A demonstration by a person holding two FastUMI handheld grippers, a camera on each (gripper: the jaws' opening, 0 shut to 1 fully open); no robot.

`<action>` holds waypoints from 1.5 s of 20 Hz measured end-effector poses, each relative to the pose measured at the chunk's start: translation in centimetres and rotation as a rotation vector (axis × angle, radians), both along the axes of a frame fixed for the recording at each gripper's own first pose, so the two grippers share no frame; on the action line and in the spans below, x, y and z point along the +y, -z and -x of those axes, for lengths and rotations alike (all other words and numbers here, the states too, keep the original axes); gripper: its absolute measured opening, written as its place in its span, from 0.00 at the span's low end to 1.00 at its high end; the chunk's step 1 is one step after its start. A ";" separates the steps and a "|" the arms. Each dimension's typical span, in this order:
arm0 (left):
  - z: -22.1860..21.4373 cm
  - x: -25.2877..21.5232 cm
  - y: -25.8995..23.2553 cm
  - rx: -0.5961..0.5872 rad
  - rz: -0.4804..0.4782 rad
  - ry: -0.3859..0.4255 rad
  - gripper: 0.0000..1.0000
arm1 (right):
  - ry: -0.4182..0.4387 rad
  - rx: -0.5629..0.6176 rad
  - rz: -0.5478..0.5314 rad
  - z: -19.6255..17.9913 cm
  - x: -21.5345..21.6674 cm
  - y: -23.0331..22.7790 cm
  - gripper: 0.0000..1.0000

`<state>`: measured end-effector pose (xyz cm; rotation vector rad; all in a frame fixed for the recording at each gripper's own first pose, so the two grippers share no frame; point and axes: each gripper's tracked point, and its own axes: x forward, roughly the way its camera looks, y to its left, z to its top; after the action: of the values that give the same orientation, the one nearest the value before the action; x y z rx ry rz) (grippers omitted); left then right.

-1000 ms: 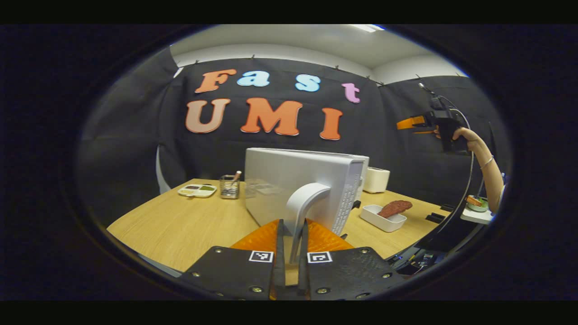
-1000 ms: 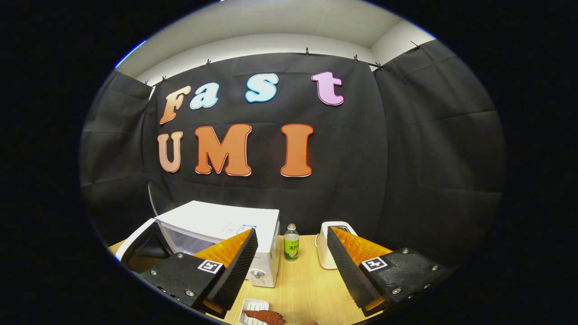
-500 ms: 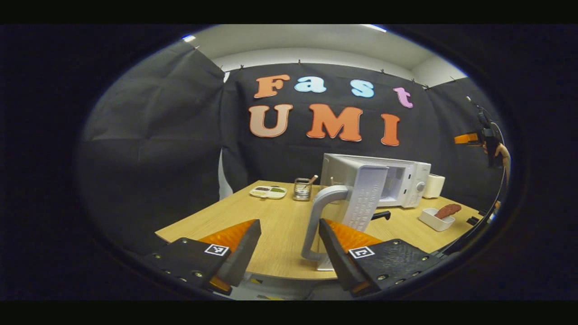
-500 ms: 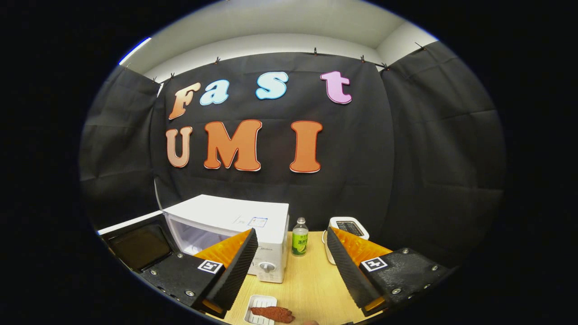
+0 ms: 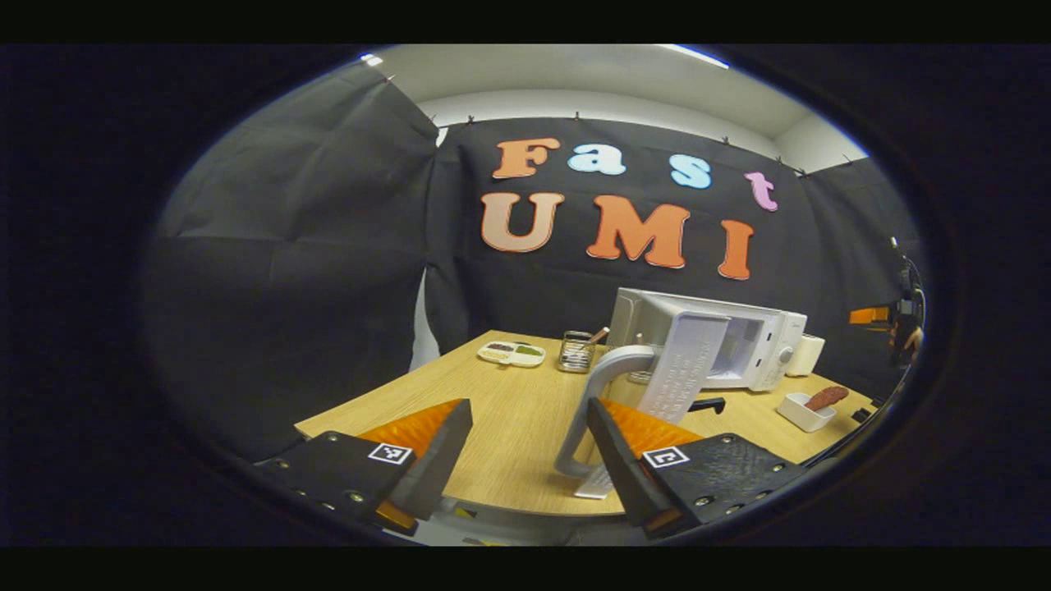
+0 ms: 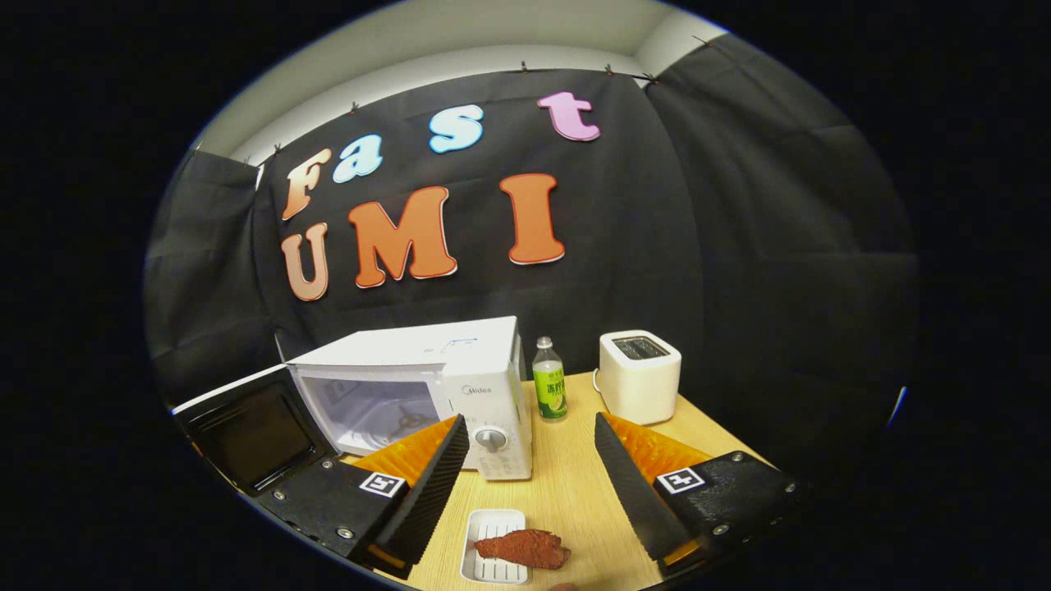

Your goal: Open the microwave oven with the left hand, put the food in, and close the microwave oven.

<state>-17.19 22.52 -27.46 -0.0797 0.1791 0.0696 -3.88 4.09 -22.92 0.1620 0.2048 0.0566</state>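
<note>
Crosswise over its white ribbed rectangular dish (image 6: pixel 493 558) lay the reddish-brown strip of food (image 6: pixel 523 548), near the wooden table's (image 6: pixel 566 492) front edge. Both the right gripper (image 6: pixel 531 468), poised above it, and the left gripper (image 5: pixel 530 450), beside the white microwave's (image 6: pixel 427 386) swung-out door handle (image 5: pixel 598 394), were released.

- The microwave oven (image 6: pixel 460 386) carries a small brand mark above its dial, too small to read.
- The bottle (image 6: pixel 548 390) label print is illegible.

Wood, plastic and cloth, mostly matt

The surface (image 6: pixel 566 492) looks like pale wood grain; the microwave (image 6: pixel 460 361) and toaster (image 6: pixel 639 376) at 12 o'clock look like smooth white plastic.
</note>
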 end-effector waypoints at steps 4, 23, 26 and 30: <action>0.0 2.6 -0.4 -0.012 -0.024 -0.052 0.86 | 0.060 0.070 -0.136 0.4 -1.5 5.5 0.95; -0.9 5.1 1.3 0.033 -0.007 -0.058 0.86 | 0.129 0.174 -0.680 2.4 1.8 16.4 0.66; -0.9 5.1 1.6 0.040 -0.007 -0.059 0.87 | 0.137 0.163 -0.721 2.6 1.4 16.0 0.47; -1.0 5.6 1.3 0.034 -0.021 -0.072 0.87 | 0.131 0.146 -0.752 2.5 1.4 15.4 0.20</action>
<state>-16.22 28.13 -28.75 -0.0637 0.2091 0.1444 -6.39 5.50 -38.33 0.9304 0.3117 -0.0112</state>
